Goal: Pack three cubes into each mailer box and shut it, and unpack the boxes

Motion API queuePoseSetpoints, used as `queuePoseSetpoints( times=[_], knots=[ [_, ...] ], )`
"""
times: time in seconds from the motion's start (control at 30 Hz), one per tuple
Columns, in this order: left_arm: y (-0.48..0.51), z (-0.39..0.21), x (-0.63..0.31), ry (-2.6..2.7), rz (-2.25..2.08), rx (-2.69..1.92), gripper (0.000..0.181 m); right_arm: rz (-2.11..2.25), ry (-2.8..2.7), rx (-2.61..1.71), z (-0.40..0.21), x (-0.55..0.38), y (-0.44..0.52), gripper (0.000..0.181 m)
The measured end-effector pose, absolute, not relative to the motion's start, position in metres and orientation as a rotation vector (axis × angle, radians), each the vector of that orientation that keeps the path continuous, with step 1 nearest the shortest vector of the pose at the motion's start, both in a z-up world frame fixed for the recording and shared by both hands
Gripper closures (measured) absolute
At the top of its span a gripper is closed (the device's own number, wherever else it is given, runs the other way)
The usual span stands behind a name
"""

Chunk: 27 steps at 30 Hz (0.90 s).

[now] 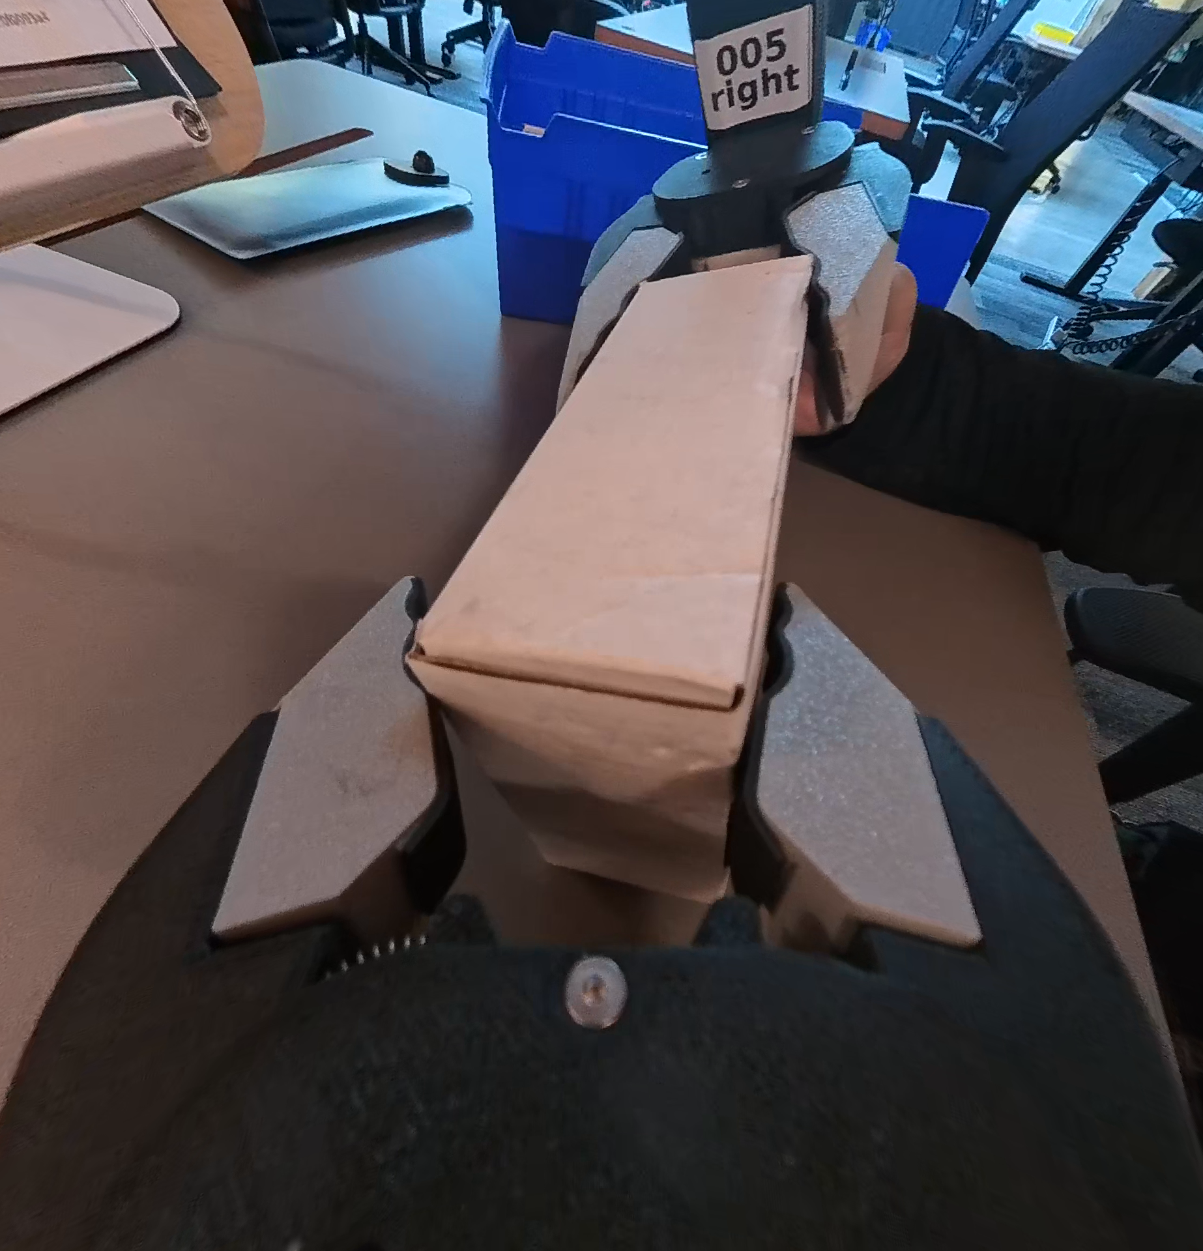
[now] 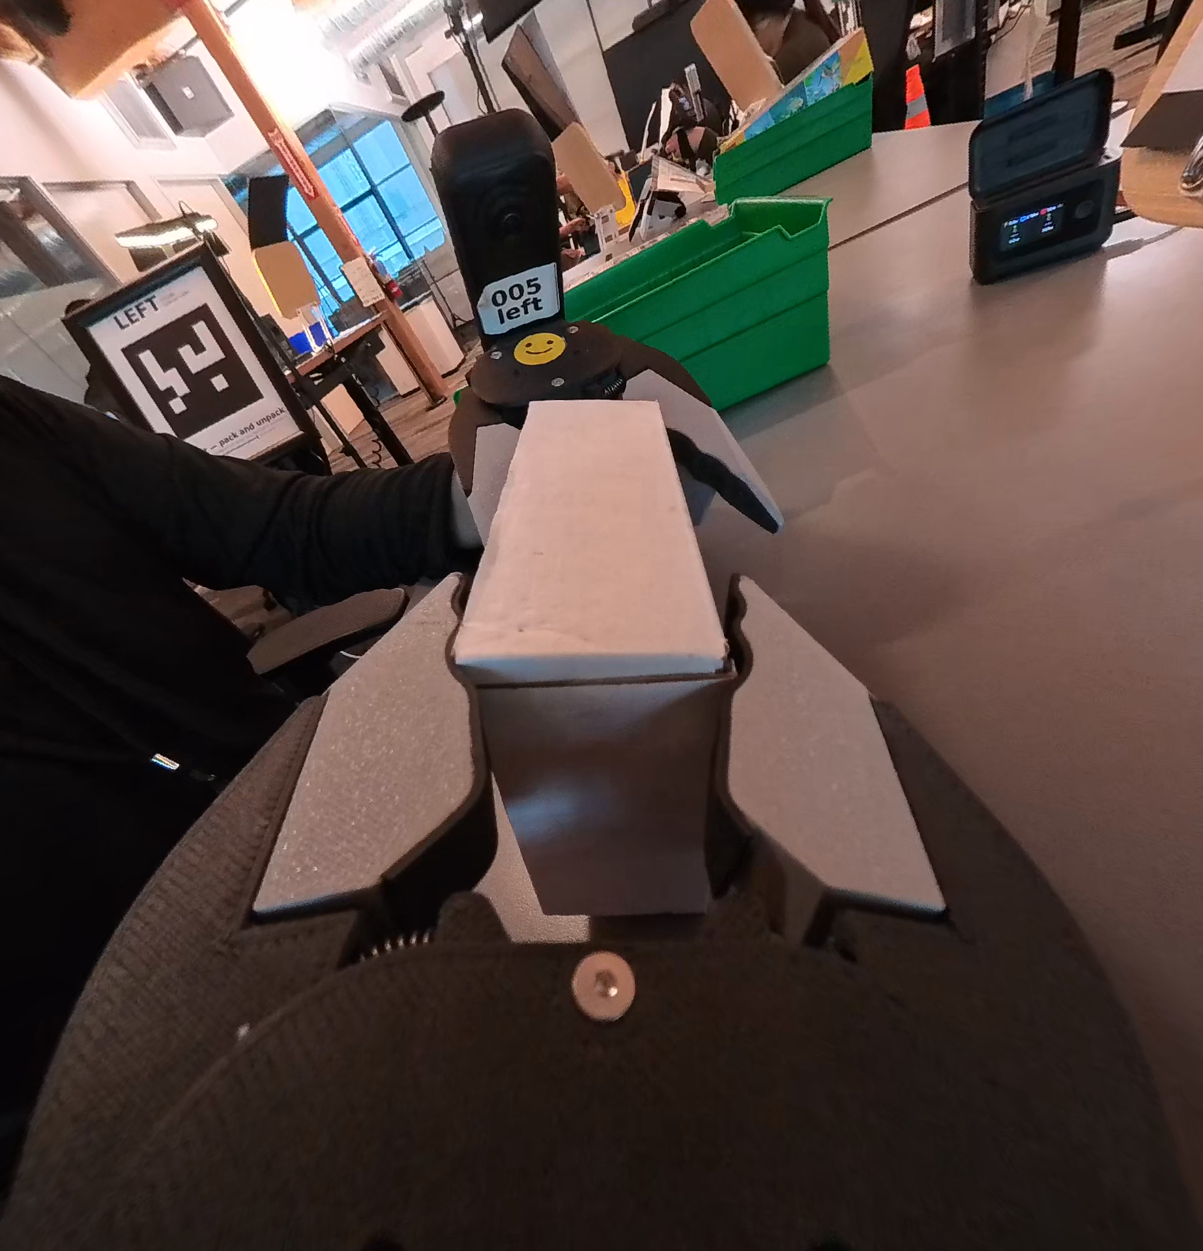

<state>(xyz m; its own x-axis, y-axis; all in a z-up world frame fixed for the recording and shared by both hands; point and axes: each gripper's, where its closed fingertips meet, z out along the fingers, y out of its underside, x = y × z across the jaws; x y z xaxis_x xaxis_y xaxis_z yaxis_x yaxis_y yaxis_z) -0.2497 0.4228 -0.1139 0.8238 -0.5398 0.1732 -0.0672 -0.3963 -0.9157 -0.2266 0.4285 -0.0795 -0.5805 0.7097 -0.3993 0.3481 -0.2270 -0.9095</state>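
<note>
A long closed cardboard mailer box (image 1: pixel 653 487) is held between my two grippers above the brown table (image 1: pixel 213 541). My left gripper (image 1: pixel 588 650) is shut on the near end of the box in the left wrist view. My right gripper (image 1: pixel 707 298) shows at the far end there, shut on the box. In the right wrist view the same box (image 2: pixel 585 541) runs away from my right gripper (image 2: pixel 595 650), which clamps its near end; my left gripper (image 2: pixel 585 447) holds the far end. No cubes are in view.
A blue bin (image 1: pixel 585 169) stands behind the right gripper. Green bins (image 2: pixel 721 304) stand at the far side of the table. A silver pouch (image 1: pixel 314 210) and a white pad (image 1: pixel 43 325) lie at the left. A black device case (image 2: pixel 1039 203) stands at the right. A sleeved arm (image 1: pixel 1025 433) reaches in. Left tips to right tips: about 5 cm. The black device case (image 2: pixel 1039 203) is about 35 cm from my left fingertips.
</note>
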Motion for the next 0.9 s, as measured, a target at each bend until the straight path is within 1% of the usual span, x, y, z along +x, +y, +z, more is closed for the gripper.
queuePoseSetpoints(
  times=[0.9],
  knots=[
    [0.4223,-0.1141,-0.2496,0.457,-0.548,-1.93,0.082,1.826,-1.772,-1.259,-0.0808,-0.2256,0.4297,0.109]
  ],
)
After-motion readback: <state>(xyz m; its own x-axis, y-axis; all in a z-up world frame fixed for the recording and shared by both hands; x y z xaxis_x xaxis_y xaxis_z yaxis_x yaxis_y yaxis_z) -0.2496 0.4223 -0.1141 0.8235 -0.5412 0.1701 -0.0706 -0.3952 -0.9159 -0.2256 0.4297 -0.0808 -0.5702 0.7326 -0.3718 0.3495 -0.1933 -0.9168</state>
